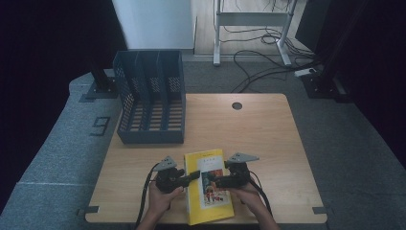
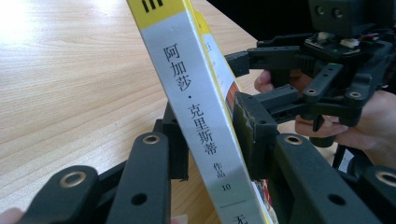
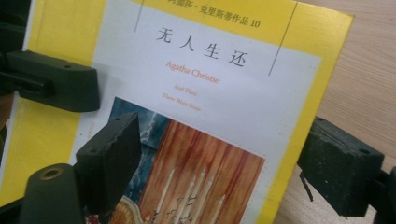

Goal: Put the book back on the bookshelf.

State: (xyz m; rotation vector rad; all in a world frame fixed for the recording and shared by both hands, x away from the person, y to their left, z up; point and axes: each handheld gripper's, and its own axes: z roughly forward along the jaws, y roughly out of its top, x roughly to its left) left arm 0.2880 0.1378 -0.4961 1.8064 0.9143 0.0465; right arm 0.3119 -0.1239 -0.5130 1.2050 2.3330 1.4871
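Note:
A yellow and white paperback book [image 1: 209, 194] lies near the table's front edge, between the person's two hands. My left gripper [image 1: 192, 176] is shut on its spine side. In the left gripper view the grey spine [image 2: 201, 116] stands tilted between the left gripper's [image 2: 212, 140] two pads. My right gripper [image 1: 216, 181] reaches in from the right over the cover and is open. In the right gripper view one fingertip [image 3: 109, 161] hangs over the cover picture and the other is past the book's [image 3: 210, 88] edge, above the wood. The right gripper [image 2: 240, 81] also appears beyond the book in the left gripper view.
A dark blue mesh file organizer [image 1: 151, 96] with three slots stands at the table's back left. A round cable hole [image 1: 236, 106] sits near the back edge. Bare wood [image 1: 258, 139] lies between organizer and book. Cables [image 1: 261, 67] trail on the floor behind.

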